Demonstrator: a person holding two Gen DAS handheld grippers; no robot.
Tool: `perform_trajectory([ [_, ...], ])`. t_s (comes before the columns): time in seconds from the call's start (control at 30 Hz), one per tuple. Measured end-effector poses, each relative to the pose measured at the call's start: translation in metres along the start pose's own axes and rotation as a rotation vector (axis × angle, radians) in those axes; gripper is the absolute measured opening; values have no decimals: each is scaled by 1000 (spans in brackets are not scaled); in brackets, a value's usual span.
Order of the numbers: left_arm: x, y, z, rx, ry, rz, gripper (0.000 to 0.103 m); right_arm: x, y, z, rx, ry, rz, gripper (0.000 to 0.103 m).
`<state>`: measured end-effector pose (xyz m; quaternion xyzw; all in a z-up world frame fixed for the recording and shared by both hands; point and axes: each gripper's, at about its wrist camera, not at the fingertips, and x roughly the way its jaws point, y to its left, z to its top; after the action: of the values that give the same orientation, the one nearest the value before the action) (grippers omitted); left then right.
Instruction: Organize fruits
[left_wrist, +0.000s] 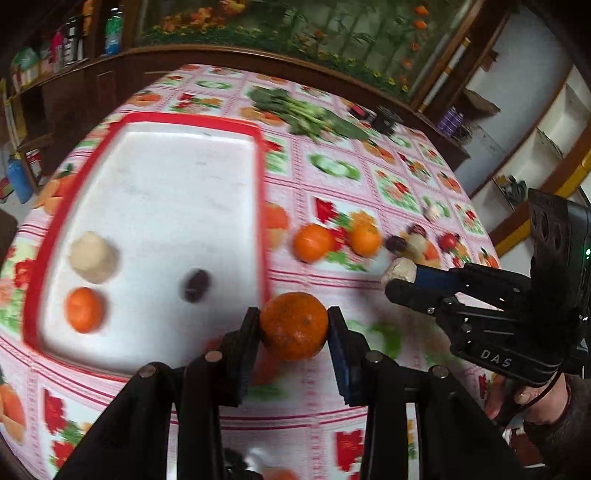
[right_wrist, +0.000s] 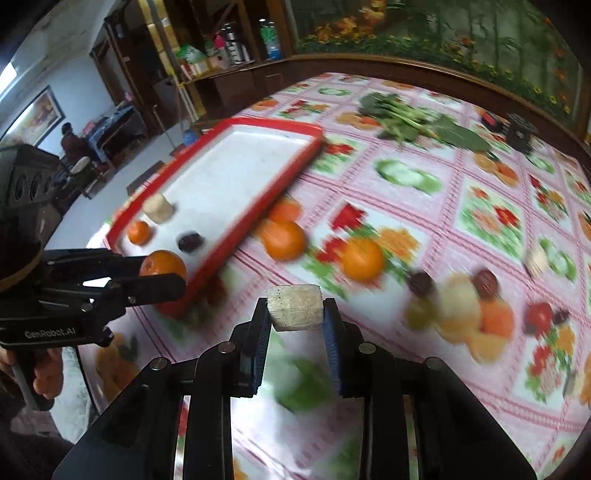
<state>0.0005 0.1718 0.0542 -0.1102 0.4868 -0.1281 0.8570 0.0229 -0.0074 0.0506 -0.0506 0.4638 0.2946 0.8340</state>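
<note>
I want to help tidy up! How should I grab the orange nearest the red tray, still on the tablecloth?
Take that orange across its round middle, coming from above: it sits close beside the tray's red rim, so a sideways reach looks cramped. Its neighbouring orange lies clear.

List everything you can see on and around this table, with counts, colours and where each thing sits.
Tray: one, white with a red rim, on the table's left part.
Oranges: one in the tray, two loose on the cloth right of the tray.
Dark fruit: one in the tray.
Pale chunk in tray: one, beige.
Leafy greens: one bunch, far side of the table.
Tablecloth: pink checks with fruit prints.
Left gripper: shut on an orange.
Right gripper: shut on a pale block.
</note>
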Motion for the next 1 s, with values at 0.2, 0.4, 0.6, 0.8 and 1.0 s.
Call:
perform_trajectory([
  [0.2, -9, 49, 17, -56, -37, 76, 39, 26, 34, 38, -33, 2, 62, 27],
  [0.4, -8, 88, 40, -101, -59, 138, 39, 53, 69, 66, -111, -1, 92, 27],
  [0.6, -11, 102, 53, -117, -79, 127, 39, 61, 68, 68, -112, 7, 75, 27],
  [0.8, -20, 94, 49, -114, -95, 55, 39, 45, 36, 48, -129, 46, 43, 35],
  [1.0, -20, 81, 35, -112, -65, 21, 39, 54, 30, 34, -200, 78, 15, 36],
])
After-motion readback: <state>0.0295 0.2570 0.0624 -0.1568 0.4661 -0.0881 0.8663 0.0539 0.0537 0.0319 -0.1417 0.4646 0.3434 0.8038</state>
